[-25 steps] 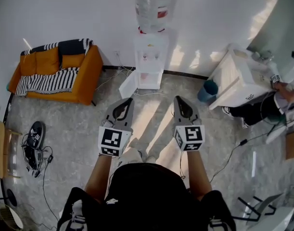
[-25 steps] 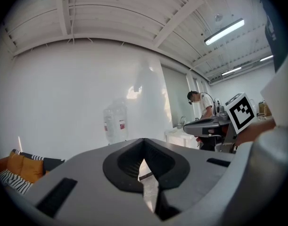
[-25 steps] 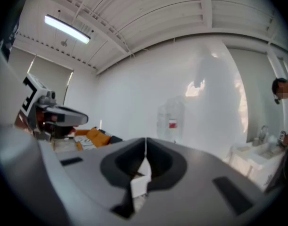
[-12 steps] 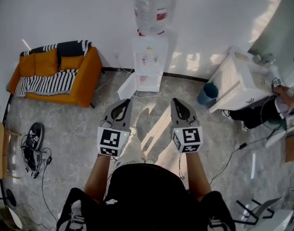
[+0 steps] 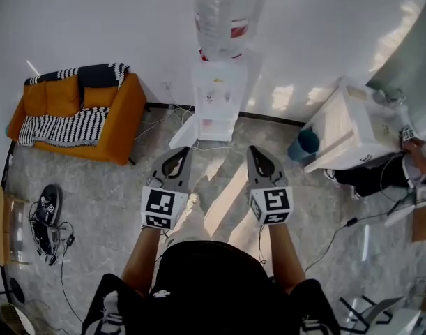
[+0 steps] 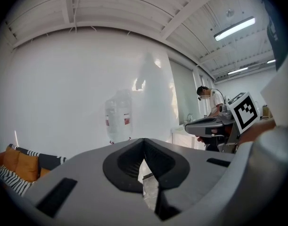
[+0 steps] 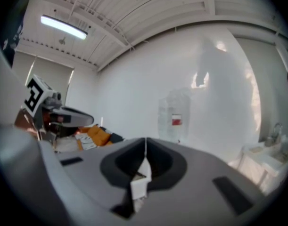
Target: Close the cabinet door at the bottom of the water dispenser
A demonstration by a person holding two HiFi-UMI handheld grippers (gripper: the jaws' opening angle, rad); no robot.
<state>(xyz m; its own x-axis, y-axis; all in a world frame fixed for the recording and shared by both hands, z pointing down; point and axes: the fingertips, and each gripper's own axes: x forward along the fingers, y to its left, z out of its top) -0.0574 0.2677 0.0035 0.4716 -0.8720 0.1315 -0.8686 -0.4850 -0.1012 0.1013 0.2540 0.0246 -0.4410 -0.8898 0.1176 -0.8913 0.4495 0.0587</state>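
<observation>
Cabinet door (image 5: 182,134) open, left tongs (image 5: 184,149), right tongs (image 5: 252,149) closed

Black top (image 5: 216,278) — short-sleeved

An orange sofa (image 5: 73,114) stands on grey marbled floor (image 5: 101,194) against a white wall (image 5: 94,26).

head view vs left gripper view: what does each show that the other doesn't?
Head view only: the open cabinet door at the foot of the water dispenser, and the blue bin on the floor. Left gripper view only: the ceiling lights and the left gripper with its jaws together on nothing. Both: the water bottle, the orange sofa, the right gripper.
</observation>
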